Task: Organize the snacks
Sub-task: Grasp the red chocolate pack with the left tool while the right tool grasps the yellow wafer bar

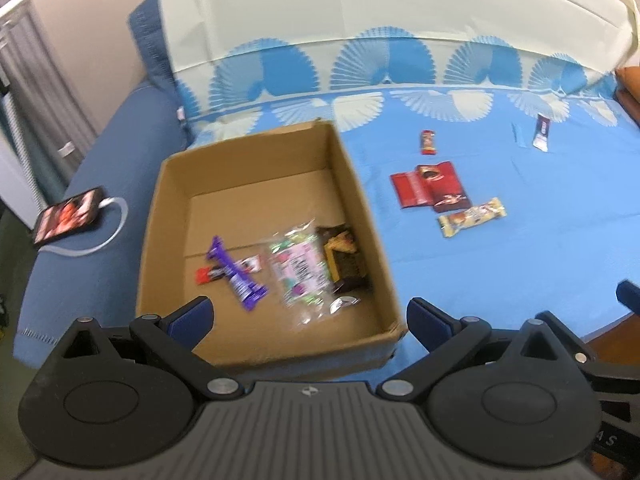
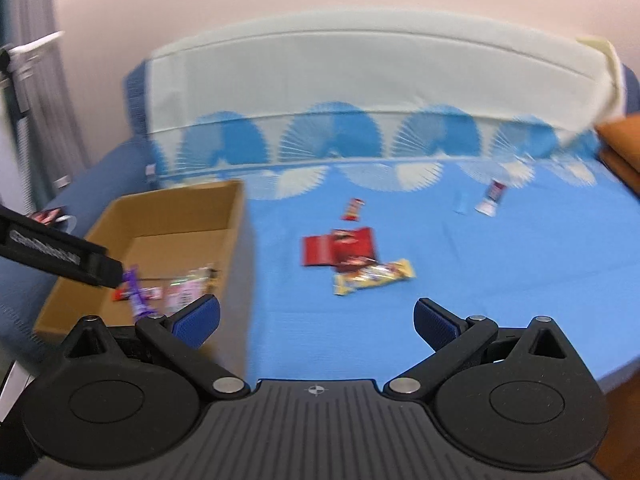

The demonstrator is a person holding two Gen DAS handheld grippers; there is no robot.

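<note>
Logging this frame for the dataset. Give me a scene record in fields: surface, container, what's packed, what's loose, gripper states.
surface: blue bedspread
container: open cardboard box, left part of the spread
in box: purple bar, clear candy bag, dark packs, small red pack
loose: red wrappers, yellow bar, small red bar, white-tipped pack
left gripper: jaws open, empty, above the box's near edge
right gripper: jaws open, empty
aside: phone on cable, left of box

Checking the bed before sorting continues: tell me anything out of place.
A black phone on a white cable lies on the dark blue bed edge, left of the brown cardboard box; it is not a snack.
</note>
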